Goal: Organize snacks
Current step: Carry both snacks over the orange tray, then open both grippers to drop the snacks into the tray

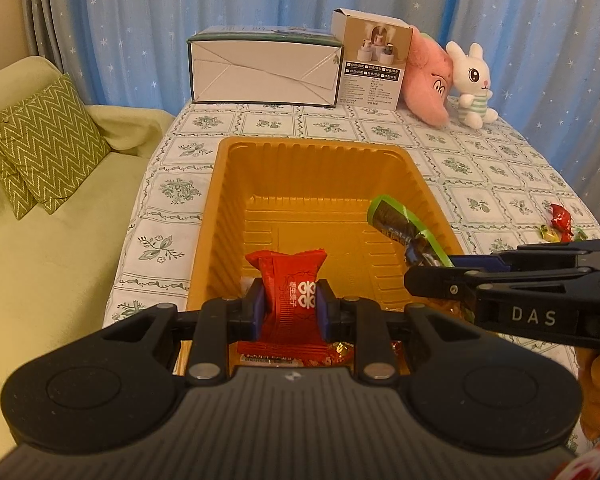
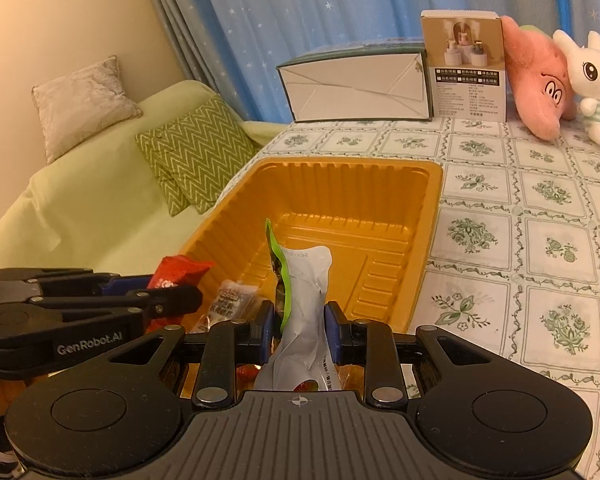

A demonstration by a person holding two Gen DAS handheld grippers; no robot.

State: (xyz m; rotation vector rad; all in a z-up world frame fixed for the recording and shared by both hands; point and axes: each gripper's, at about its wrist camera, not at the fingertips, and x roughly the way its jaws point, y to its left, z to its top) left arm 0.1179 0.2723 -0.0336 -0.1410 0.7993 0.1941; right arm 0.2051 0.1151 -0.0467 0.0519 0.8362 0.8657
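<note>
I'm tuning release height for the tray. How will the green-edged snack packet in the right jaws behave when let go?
The green-edged snack packet looks floppy: its film is creased and pinched where the right gripper clamps it. It is probably light, standing unsupported above the jaws. Released over the orange tray, it would likely flop flat rather than roll.

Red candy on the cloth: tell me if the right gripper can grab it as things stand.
Probably not: the right gripper is shut on a green-edged packet above the tray; the red candy lies apart.

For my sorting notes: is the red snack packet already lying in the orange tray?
Not yet: the left hand-held gripper holds the red snack packet upright above the orange tray.
</note>
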